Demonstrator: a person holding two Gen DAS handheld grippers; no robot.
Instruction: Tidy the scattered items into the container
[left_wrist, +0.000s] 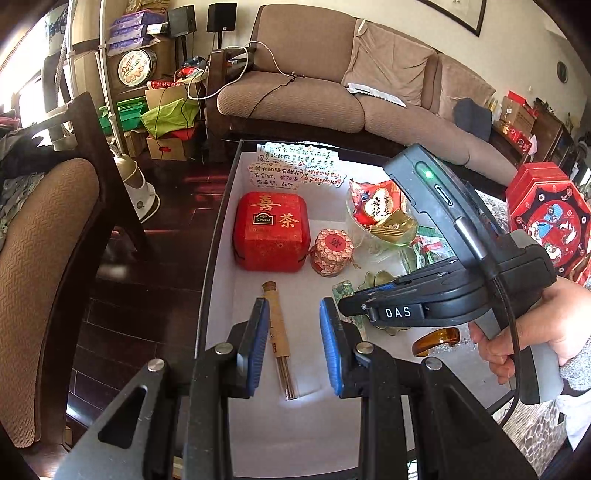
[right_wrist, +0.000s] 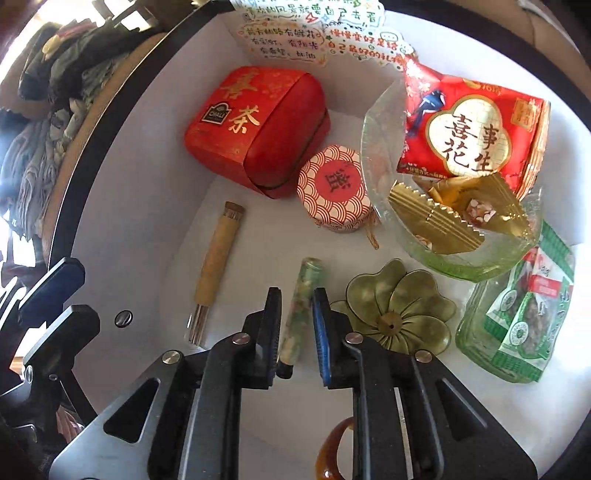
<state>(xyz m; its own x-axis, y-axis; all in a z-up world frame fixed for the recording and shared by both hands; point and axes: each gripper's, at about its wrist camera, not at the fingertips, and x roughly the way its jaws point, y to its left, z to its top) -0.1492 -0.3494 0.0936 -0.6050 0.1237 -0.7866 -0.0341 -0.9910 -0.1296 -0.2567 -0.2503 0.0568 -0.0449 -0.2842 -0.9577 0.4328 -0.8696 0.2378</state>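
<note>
While a sofa (left_wrist: 314, 92) stands behind, white-lined tray (left_wrist: 255, 424) holds a tea box (left_wrist: 271, 230).

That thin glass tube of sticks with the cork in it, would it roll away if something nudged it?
Probably: the glass tube is a slim cylinder lying flat on the smooth white floor of the box. Its glass looks slippery and breakable. Being narrow, it likely weighs little.

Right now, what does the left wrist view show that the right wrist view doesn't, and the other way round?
Only the left wrist view: the sofa, the octagonal red box, and the hand holding the right gripper.

Only the right wrist view: the green snack packet, and the green tube lying between the right gripper's parted pads.

Both: the red tea box, the paper-topped jar, the incense tube, the glass bowl.
</note>
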